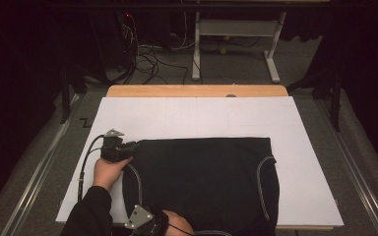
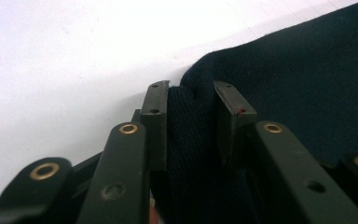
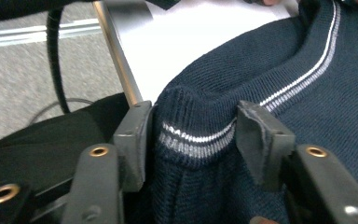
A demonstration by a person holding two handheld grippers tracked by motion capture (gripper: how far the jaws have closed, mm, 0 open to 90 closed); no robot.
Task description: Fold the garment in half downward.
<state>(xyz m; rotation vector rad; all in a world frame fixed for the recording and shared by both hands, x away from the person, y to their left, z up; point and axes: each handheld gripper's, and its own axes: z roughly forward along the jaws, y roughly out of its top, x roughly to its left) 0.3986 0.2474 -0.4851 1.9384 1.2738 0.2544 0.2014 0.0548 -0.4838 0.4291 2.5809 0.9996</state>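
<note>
Knit sweater (image 1: 202, 182) is pinched at its left corner by left gripper (image 1: 128, 147) jaws and at its striped hem by right gripper (image 3: 191, 135) jaws

The dark navy knitted garment with pale striped trim (image 1: 202, 182) runs off the bottom edge of the high view, its near hem cut away. The right gripper (image 1: 145, 222) is cropped there too, fingers hidden against the cloth. Beneath the white sheet (image 1: 202, 118), the wooden bench (image 1: 197, 91) shows just a far strip.

A sweater (image 1: 204, 182) lies on a board (image 1: 202, 115) atop the bench (image 1: 197, 91). The left claw (image 1: 130, 146) sits at its far-left corner, the right claw (image 1: 150, 223) at its near-left edge.
</note>
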